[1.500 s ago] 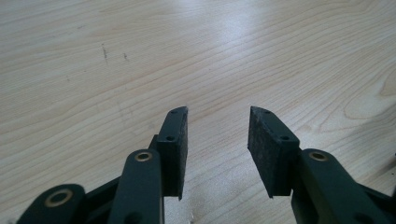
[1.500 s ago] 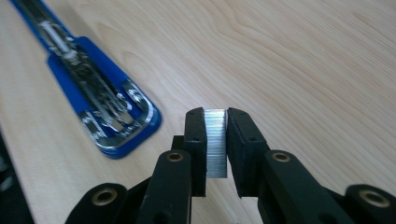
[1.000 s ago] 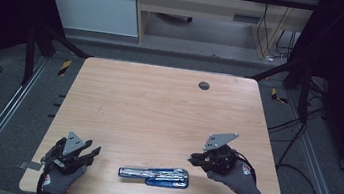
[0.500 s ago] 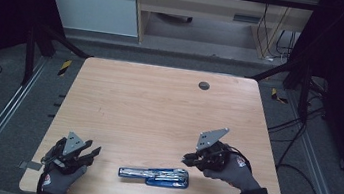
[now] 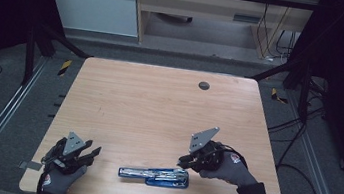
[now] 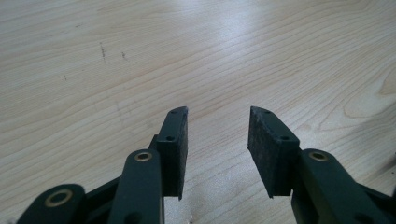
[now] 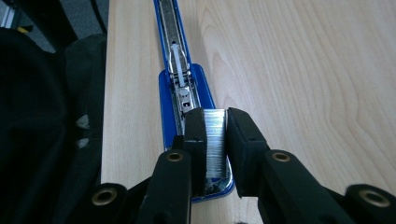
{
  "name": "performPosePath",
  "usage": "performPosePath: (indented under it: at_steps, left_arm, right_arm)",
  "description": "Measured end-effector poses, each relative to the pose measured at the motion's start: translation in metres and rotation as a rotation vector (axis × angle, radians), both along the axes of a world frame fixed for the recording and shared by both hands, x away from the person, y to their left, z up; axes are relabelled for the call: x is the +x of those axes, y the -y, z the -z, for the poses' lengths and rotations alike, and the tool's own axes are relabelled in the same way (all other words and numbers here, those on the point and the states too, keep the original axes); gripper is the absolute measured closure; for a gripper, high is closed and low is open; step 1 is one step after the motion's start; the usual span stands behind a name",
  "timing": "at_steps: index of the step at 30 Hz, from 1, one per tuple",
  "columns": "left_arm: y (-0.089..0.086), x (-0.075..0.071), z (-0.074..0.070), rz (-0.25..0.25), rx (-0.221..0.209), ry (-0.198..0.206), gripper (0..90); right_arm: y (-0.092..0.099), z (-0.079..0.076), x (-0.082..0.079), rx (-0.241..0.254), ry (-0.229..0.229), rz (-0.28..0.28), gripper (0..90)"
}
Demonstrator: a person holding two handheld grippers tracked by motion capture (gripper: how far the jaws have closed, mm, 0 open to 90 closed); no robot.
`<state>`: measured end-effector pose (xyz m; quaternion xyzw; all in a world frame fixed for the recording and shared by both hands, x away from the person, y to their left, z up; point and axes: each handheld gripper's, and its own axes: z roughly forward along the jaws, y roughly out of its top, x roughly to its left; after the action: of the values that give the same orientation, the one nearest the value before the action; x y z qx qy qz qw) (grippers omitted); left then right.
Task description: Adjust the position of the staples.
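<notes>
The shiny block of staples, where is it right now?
The staples are pinched in the right gripper, just above the near end of the opened blue stapler by the table's front edge.

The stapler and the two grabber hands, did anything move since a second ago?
The right gripper slid left and toward the near edge, ending over the open blue stapler's right end. Its jaws hold a block of staples. The stapler, the left gripper with its open jaws, and the table stayed put.
</notes>
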<state>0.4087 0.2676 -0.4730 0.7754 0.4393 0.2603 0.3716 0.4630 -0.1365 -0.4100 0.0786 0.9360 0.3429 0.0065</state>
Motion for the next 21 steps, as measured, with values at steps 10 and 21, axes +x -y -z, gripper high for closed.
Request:
performPosePath:
  at_steps: [10, 21]
  left_arm:
    - [0.0, 0.0, 0.0, 0.001, 0.006, -0.001, 58.3]
    - [0.001, 0.001, 0.001, 0.0, 0.007, -0.004, 58.3]
  right_arm:
    - [-0.004, 0.014, 0.002, -0.019, -0.02, -0.048, 78.8]
    - [-0.008, 0.028, 0.002, -0.049, -0.028, -0.084, 78.8]
